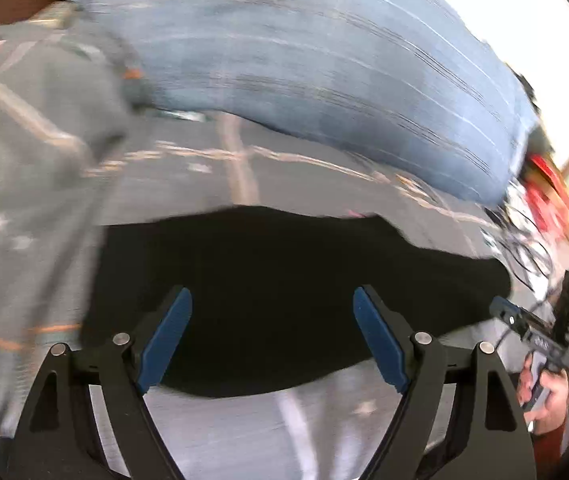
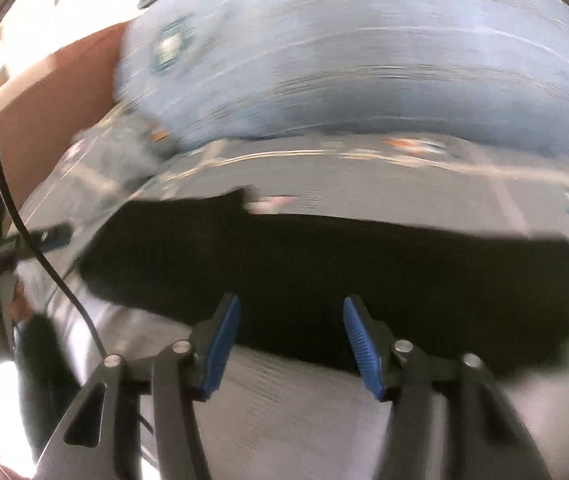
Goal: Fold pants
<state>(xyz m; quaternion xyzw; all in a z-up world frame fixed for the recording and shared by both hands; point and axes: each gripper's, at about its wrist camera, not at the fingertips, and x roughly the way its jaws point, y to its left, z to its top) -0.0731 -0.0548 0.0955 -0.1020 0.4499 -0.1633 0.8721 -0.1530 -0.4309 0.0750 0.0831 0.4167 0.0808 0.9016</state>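
Black pants (image 1: 284, 296) lie flat in a long folded strip on a grey patterned bedsheet (image 1: 212, 168); they also show in the right wrist view (image 2: 324, 276). My left gripper (image 1: 272, 300) is open and empty, just above the near edge of the pants. My right gripper (image 2: 291, 308) is open and empty, over the near edge of the pants. Both views are blurred by motion. The right gripper shows at the right edge of the left wrist view (image 1: 524, 320). The left gripper shows at the left edge of the right wrist view (image 2: 44, 236).
A blue denim garment (image 1: 344, 80) lies beyond the pants, also in the right wrist view (image 2: 364, 64). A grey garment (image 1: 32, 120) lies bunched at the left. A red object (image 1: 548, 188) and cables sit at the far right. A brown surface (image 2: 52, 92) stands behind.
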